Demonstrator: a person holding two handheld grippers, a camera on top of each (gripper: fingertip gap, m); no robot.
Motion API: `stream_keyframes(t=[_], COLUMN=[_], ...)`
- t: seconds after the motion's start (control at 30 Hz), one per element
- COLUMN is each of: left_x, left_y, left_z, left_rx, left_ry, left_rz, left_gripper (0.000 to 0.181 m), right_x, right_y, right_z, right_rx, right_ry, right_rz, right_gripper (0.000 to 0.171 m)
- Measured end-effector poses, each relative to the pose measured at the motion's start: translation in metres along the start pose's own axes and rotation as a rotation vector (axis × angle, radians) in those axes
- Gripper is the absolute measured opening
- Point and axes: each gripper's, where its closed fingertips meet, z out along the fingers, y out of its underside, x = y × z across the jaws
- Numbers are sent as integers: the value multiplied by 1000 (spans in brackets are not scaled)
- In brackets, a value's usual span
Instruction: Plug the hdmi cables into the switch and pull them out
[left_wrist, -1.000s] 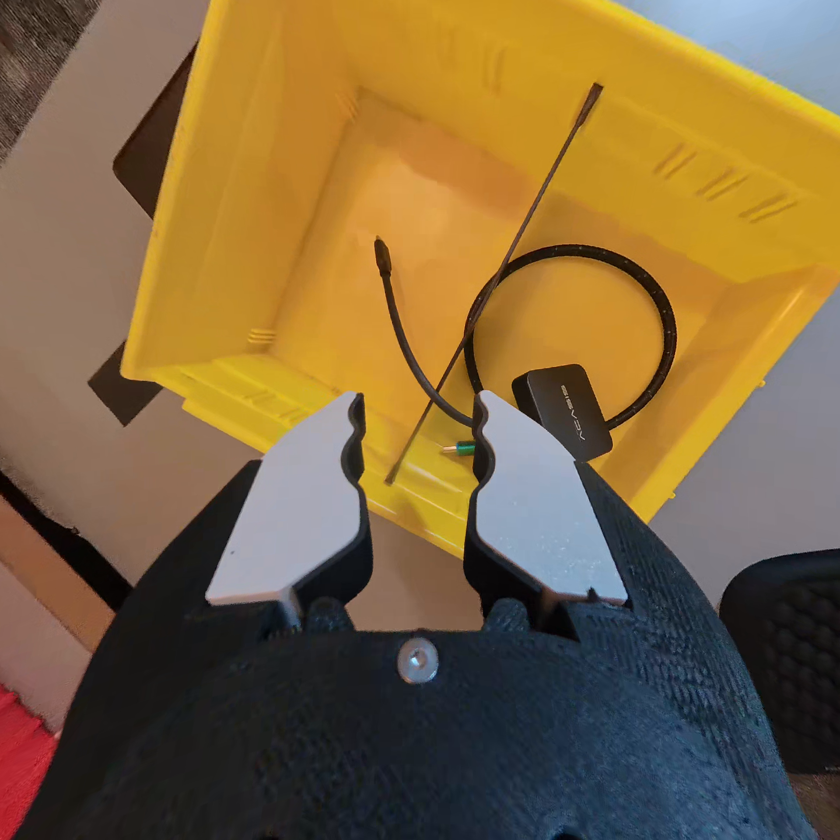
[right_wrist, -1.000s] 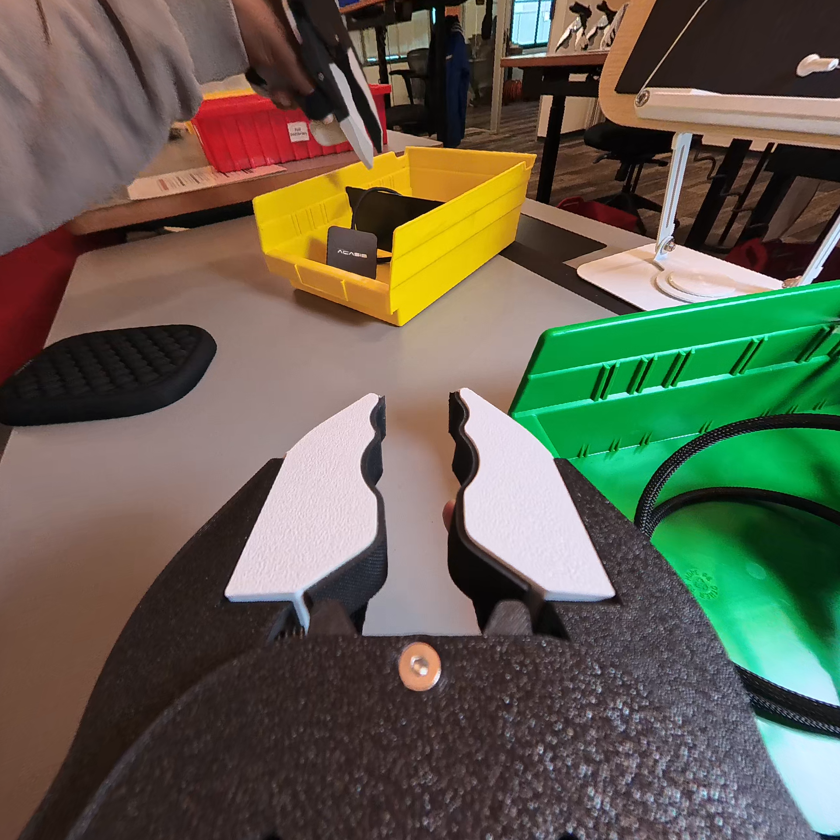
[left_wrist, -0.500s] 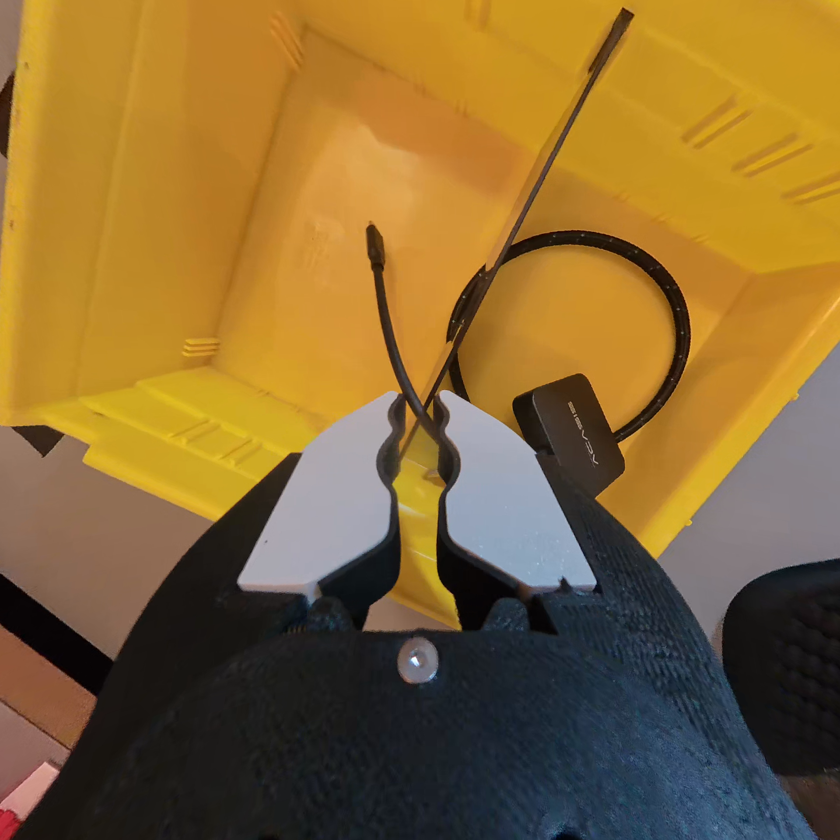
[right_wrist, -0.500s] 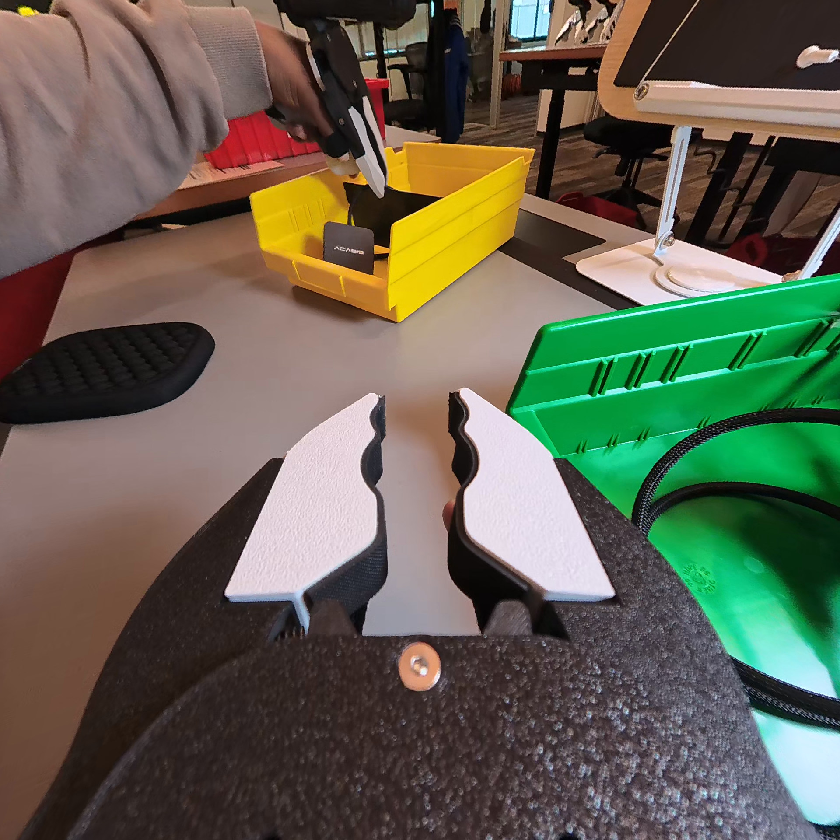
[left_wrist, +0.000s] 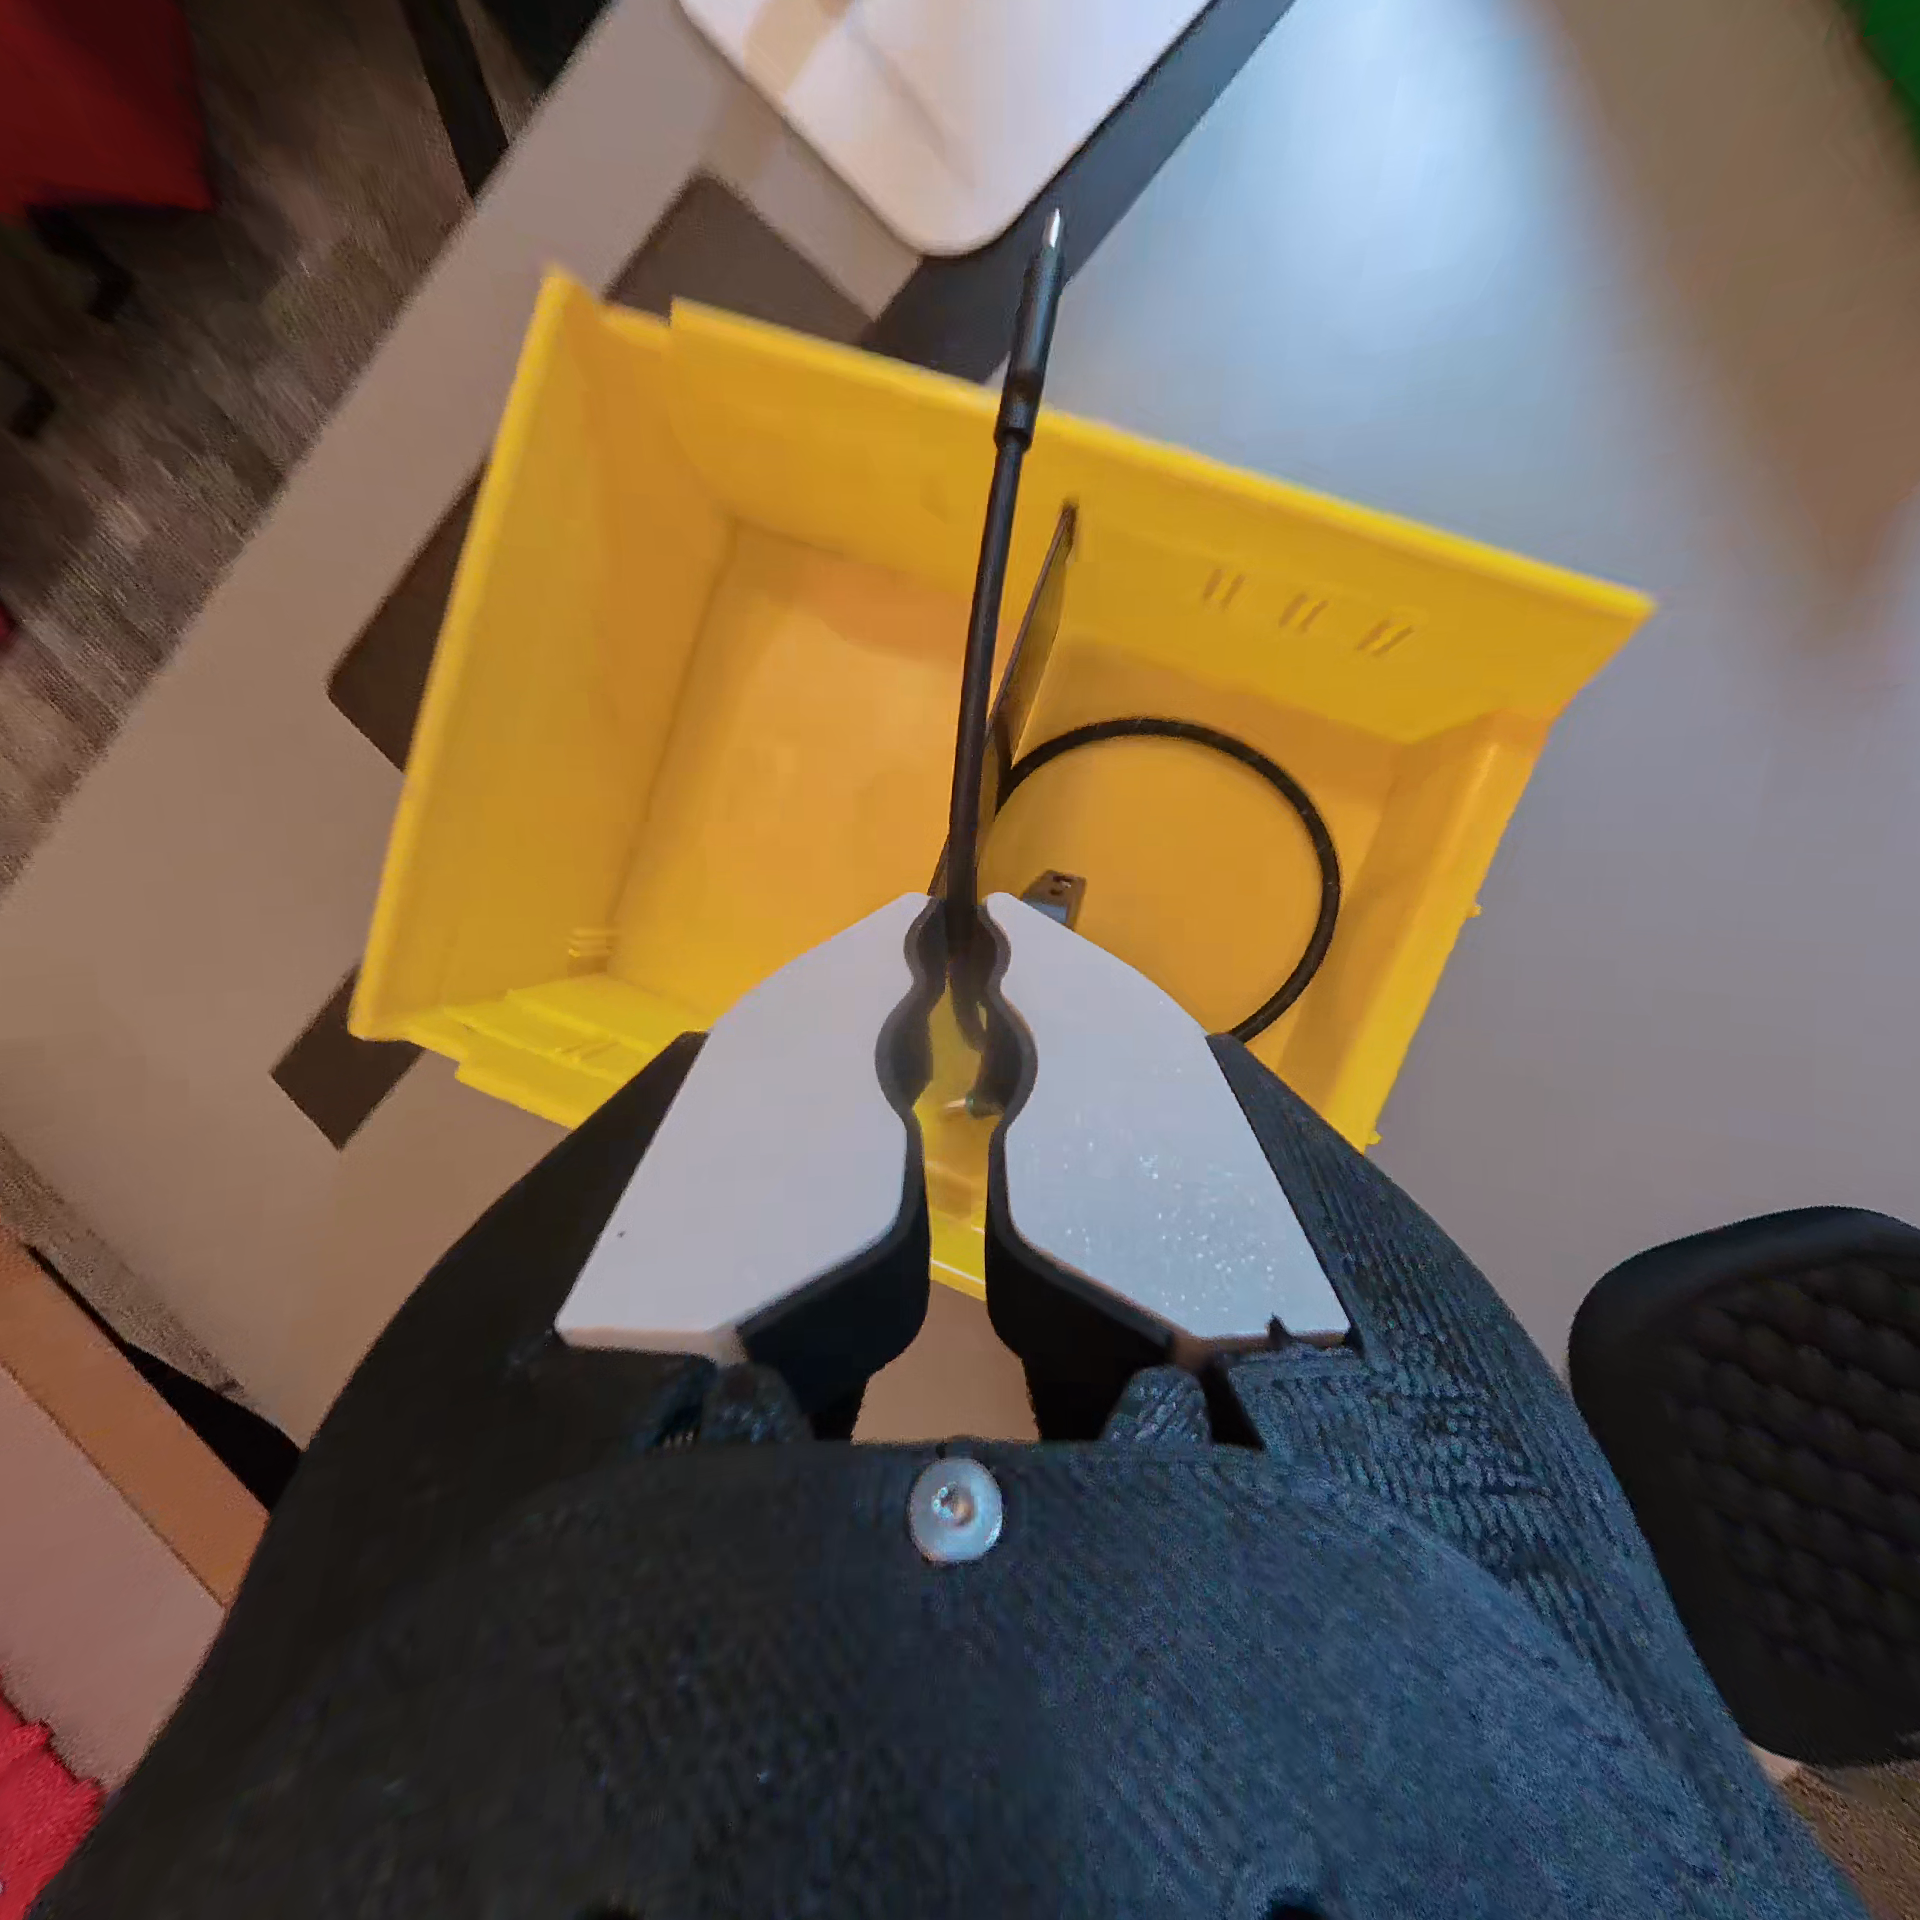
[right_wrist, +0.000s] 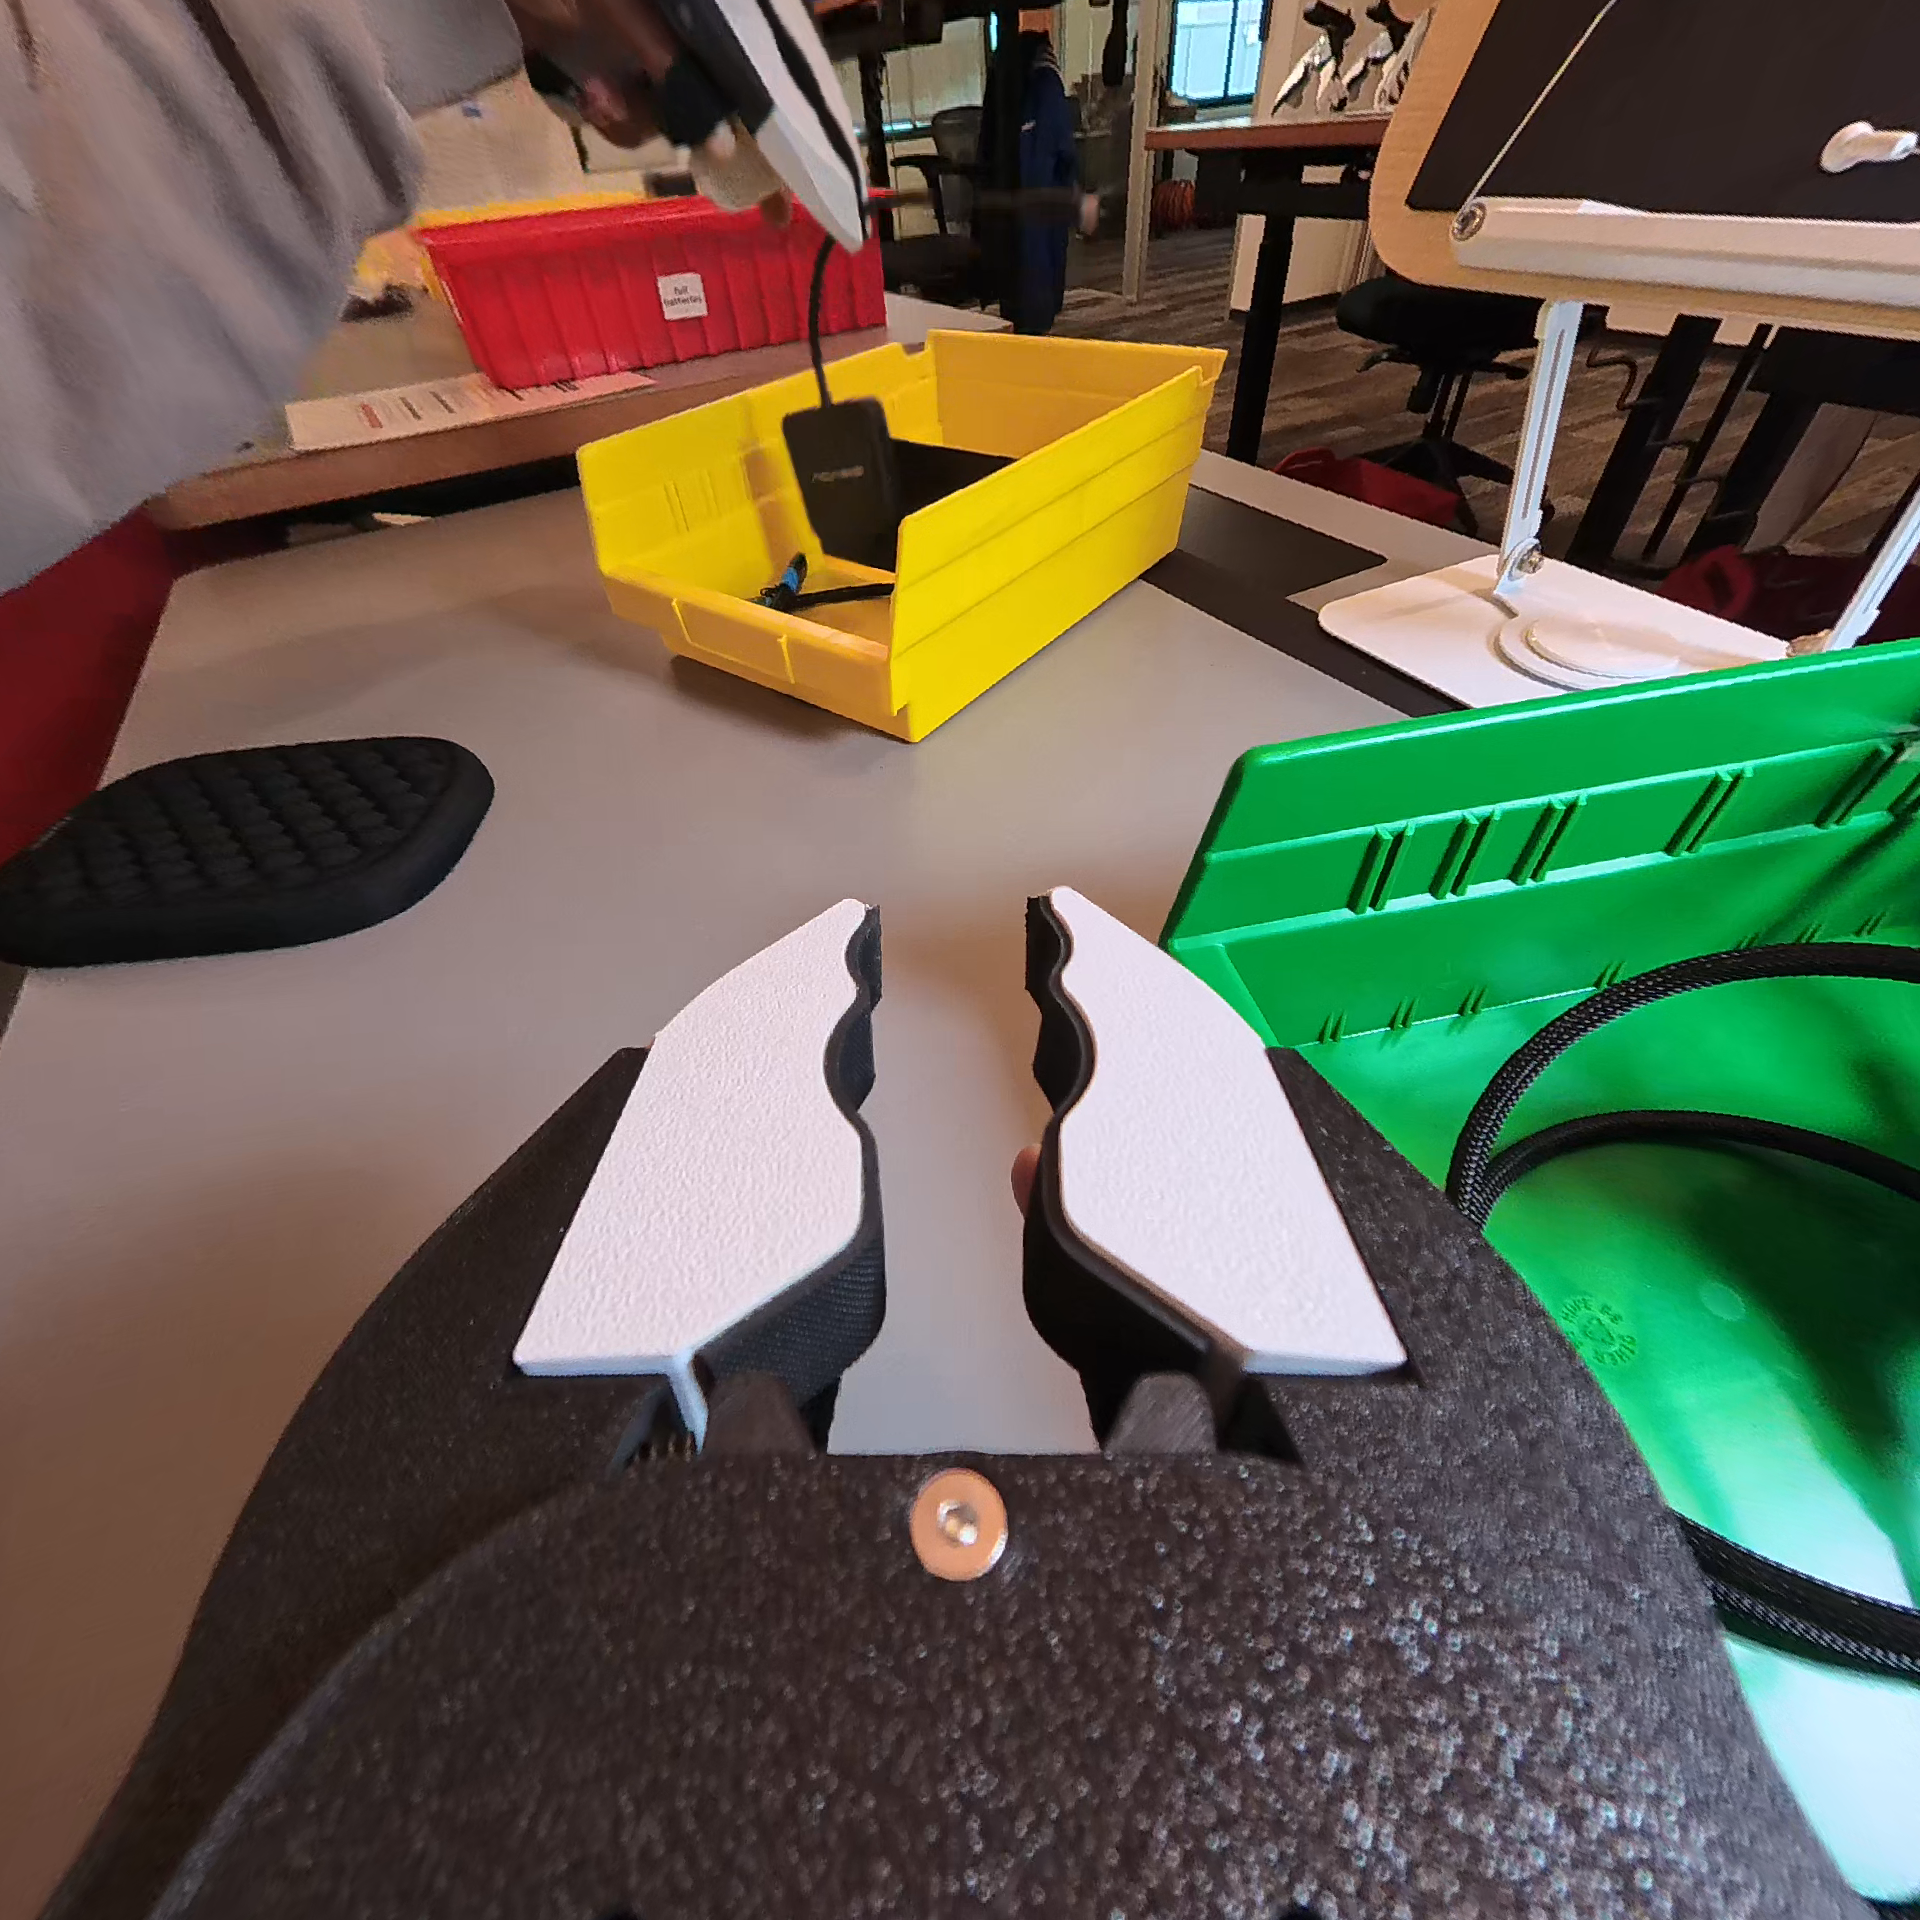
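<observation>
Black switch cord clamped in left gripper above yellow bin; right gripper apart, empty.

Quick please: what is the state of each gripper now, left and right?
Left gripper: jaws closed on the switch's short cable; the switch hangs below it over the yellow bin.
Right gripper: jaws open, holding nothing.
</observation>
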Motion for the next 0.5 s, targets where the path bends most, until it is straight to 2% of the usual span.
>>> stream_keyframes(t=[0.03, 0.17, 0.27, 0.37, 0.5], left_x=[5, 34, 76, 131, 207], left_y=[-9, -51, -78, -94, -103], left_z=[-10, -45, -61, -64, -58], left_rx=[38, 247, 420, 557, 707], left_ry=[-7, -2, 72, 173, 329], left_rz=[19, 81, 133, 203, 268], left_gripper=[5, 5, 5, 5, 5], right_x=[-1, -4, -9, -18, -33], right_y=[0, -3, -7, -11, -10], right_z=[0, 1, 0, 0, 5], right_rx=[2, 17, 39, 68, 52], right_ry=[-2, -10, -25, -65, -104], right_rz=[-1, -12, -34, -60, -107], right_gripper=[27, 27, 27, 32, 48])
